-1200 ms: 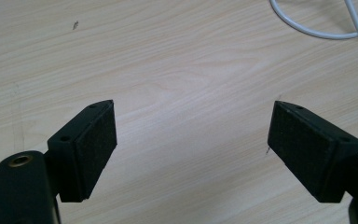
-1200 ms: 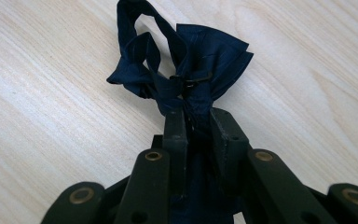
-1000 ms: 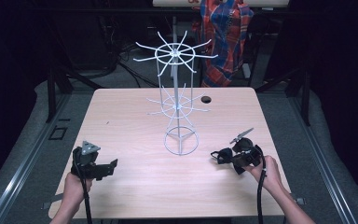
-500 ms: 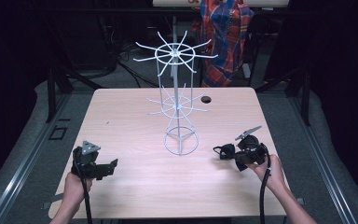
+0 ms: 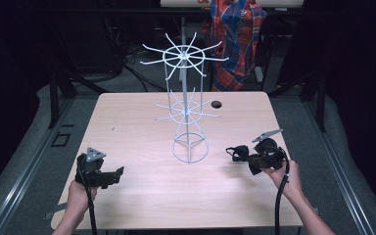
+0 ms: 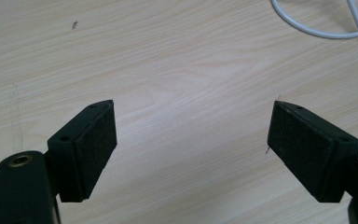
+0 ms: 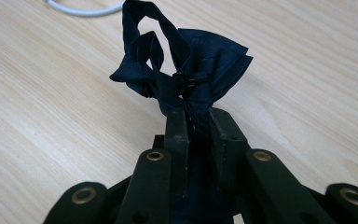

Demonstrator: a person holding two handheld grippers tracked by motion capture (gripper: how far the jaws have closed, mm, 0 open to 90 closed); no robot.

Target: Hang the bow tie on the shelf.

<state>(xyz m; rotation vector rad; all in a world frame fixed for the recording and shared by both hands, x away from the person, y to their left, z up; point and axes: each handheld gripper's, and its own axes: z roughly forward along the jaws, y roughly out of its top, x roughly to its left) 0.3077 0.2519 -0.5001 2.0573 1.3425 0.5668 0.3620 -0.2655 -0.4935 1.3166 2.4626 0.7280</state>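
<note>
The right gripper (image 5: 237,154), near the right edge of the wooden table (image 5: 137,122), has its jaws pinched tight on a dark navy cloth piece (image 7: 186,70) that looks like a bow tie, though the folds are too bunched for me to be certain. In the right gripper view the fabric sticks out beyond the jaw tips, a knot at its middle and loops fanning above it, held just over the tabletop. In the high view the cloth (image 5: 236,152) juts from the gripper towards the white wire rack (image 5: 186,110), which stands upright in the middle of the table with two tiers of spokes and a ring base; cloth and rack are near each other but apart. The left gripper (image 5: 115,174) sits low near the table's front left, well away from the rack, and in its own view the jaws stand wide apart over bare wood, with nothing between the pads (image 6: 93,144). A small dark hole (image 5: 217,104) marks the table's far side.
</note>
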